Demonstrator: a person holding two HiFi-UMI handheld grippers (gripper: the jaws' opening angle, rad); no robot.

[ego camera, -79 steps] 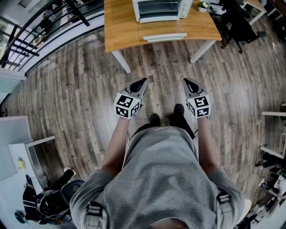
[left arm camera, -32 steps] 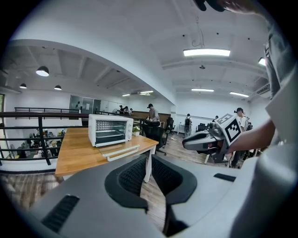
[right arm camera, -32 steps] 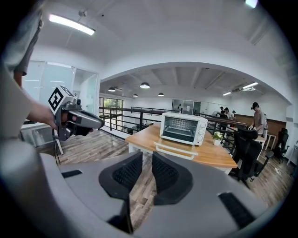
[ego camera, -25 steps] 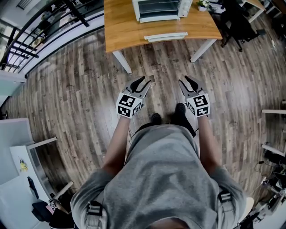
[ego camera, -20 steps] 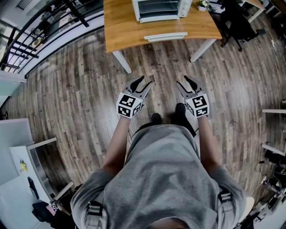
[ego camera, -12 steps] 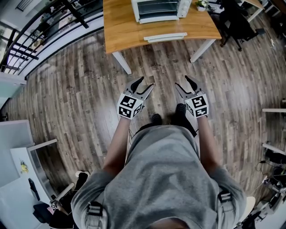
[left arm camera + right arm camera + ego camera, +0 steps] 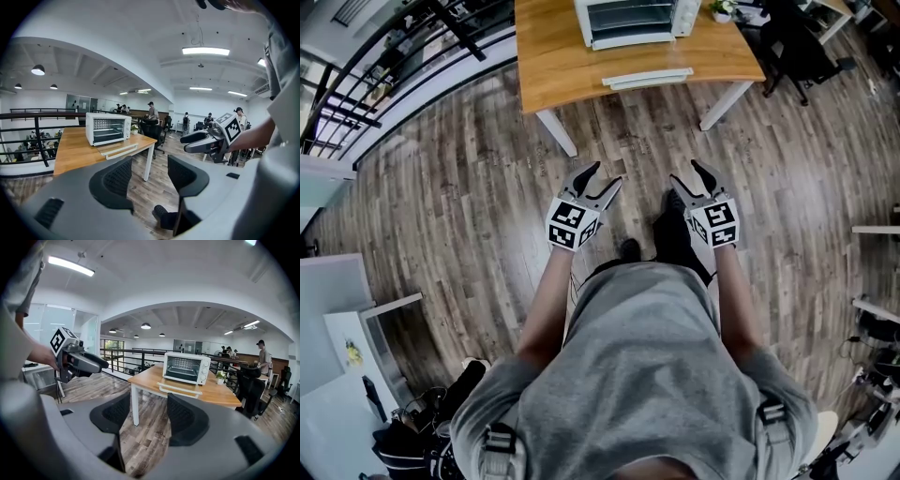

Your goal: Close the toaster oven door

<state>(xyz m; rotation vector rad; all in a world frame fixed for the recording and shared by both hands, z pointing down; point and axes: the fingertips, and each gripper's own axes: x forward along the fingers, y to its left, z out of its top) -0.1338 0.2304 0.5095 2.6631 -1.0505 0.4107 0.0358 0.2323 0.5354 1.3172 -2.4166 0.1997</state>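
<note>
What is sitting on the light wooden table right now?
A white toaster oven, its door folded down open, and a small potted plant beside it. Anything behind the oven is hidden.

Left claw (image 7: 605, 175) and right claw (image 7: 686, 172), held out side by side, have just opened, both empty.

Wood-plank floor (image 7: 469, 187) carries a wooden table (image 7: 553, 56) near black railing (image 7: 37, 133) under ceiling lights (image 7: 205, 50).

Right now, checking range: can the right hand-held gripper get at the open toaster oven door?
Probably not yet: the right hand-held gripper hangs over floor, well short of the toaster oven door at the table's edge. Nothing stands between them.
</note>
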